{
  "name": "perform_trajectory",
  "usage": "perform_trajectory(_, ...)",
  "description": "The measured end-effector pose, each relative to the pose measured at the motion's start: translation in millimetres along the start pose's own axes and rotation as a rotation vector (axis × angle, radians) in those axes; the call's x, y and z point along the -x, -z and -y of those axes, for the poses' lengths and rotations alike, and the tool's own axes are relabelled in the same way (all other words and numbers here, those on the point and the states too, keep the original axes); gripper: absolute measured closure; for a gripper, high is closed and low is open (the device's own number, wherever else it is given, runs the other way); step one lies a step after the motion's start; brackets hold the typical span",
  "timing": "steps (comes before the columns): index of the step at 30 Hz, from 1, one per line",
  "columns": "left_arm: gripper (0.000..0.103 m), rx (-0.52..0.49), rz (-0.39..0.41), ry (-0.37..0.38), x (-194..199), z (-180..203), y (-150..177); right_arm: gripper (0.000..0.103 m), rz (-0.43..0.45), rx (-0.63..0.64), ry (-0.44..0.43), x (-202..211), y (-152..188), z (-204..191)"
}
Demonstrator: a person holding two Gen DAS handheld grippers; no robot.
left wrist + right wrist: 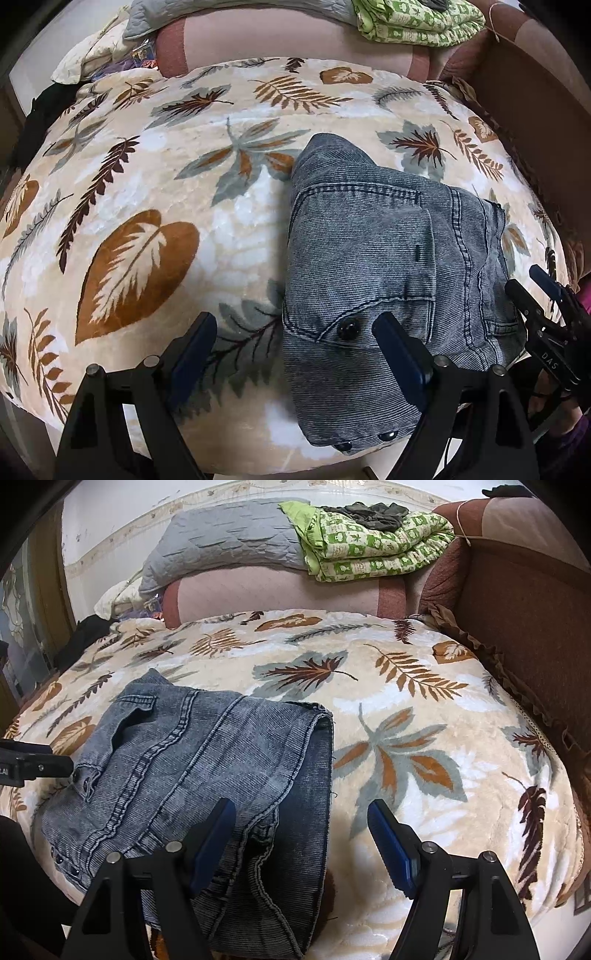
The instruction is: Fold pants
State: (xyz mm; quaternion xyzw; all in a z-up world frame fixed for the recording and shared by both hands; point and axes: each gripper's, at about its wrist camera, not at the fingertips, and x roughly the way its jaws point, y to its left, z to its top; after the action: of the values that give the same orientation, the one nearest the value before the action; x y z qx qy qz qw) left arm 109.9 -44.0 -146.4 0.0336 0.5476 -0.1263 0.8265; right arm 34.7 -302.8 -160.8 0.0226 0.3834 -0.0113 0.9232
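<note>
Pants point(373, 266): grey-blue corduroy, folded into a compact bundle, lying on the leaf-print blanket point(155, 206) near the front edge of the bed; a buttoned pocket flap faces up in the left wrist view.
Left tongs point(295, 332): open wide, nothing clamped; they hover over the bundle's left edge, one finger above the blanket, the other above the cloth by the pocket button point(348, 328).
Right tongs point(301, 821): open, holding nothing; the left finger hangs over the pants, the right finger over bare blanket just beside the bundle's right fold.
Right tongs in the left view: seen at the right border point(546, 295), close to the bundle's right side; whether they touch the cloth cannot be told.
Back edge of the bed: a pink and red bolster point(273, 594) with a grey quilted cover point(229, 542) and a folded green patterned quilt point(376, 542) on top.
Right side: a brown upholstered panel point(517, 602) runs along the bed.
</note>
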Motion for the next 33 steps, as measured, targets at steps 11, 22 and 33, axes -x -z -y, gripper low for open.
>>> perform_trajectory(11,0.015,0.002,-0.002,0.001,-1.1,-0.1,1.0,0.026,-0.007,0.005,0.017,-1.6,2.7,2.8)
perform_trajectory(22,0.015,-0.006,-0.004,0.007,-1.2,5.3,0.7,0.026,-0.004,0.009,0.018,-1.5,2.7,3.2)
perform_trajectory(33,0.015,-0.029,-0.022,0.016,-8.2,16.4,0.3,0.026,-0.003,0.008,0.023,-0.7,3.7,4.8)
